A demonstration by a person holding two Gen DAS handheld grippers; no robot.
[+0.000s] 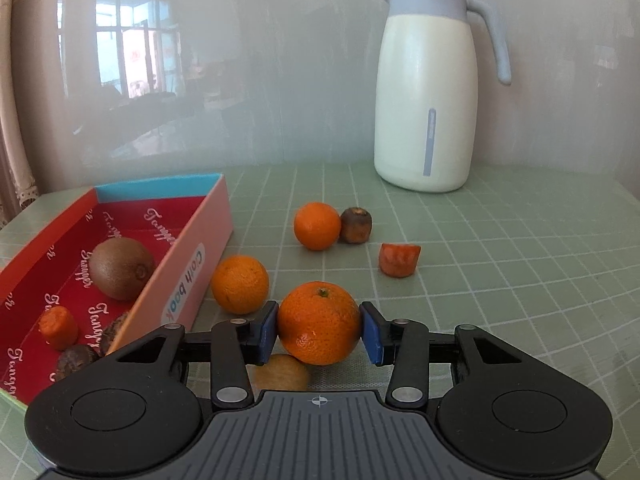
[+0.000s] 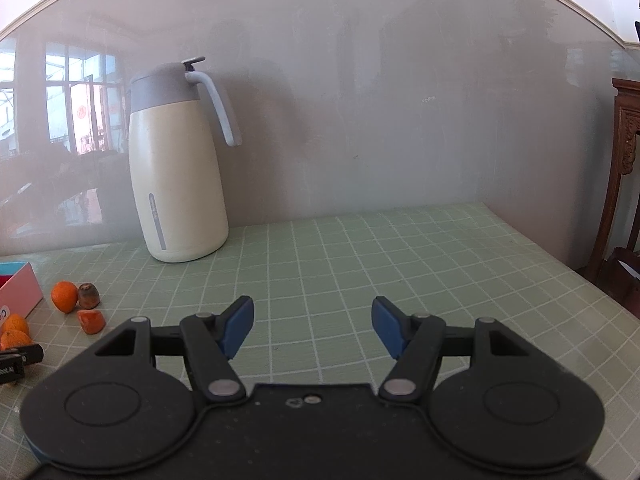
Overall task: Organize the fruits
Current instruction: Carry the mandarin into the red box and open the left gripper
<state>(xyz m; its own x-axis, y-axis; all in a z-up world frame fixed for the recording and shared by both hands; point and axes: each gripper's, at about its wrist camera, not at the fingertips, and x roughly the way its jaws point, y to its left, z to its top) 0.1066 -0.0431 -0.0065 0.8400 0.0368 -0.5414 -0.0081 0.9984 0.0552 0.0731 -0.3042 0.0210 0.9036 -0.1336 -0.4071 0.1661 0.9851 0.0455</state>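
Gripping: left gripper (image 1: 319, 330) clamps a mandarin (image 1: 319, 323); blue pads (image 1: 267, 332) press its left and right sides; it sits near the front of the green checked table (image 1: 500, 280)
Beneath: a yellowish fruit (image 1: 280, 376), partly hidden, lies just under the held mandarin
Box: red-lined box (image 1: 188, 276) at left holds a kiwi (image 1: 121, 268), a carrot piece (image 1: 59, 327) and dark lumps (image 1: 78, 360)
Loose fruit: one mandarin (image 1: 240, 284) just beside the box wall; another (image 1: 317, 225) farther back, touching a brown stub (image 1: 356, 225); a carrot chunk (image 1: 399, 259) to the right, apart
Far right: cream jug (image 1: 426, 92) upright against the wall
Right gripper (image 2: 312, 326): jaws half spread, nothing between them; over bare table
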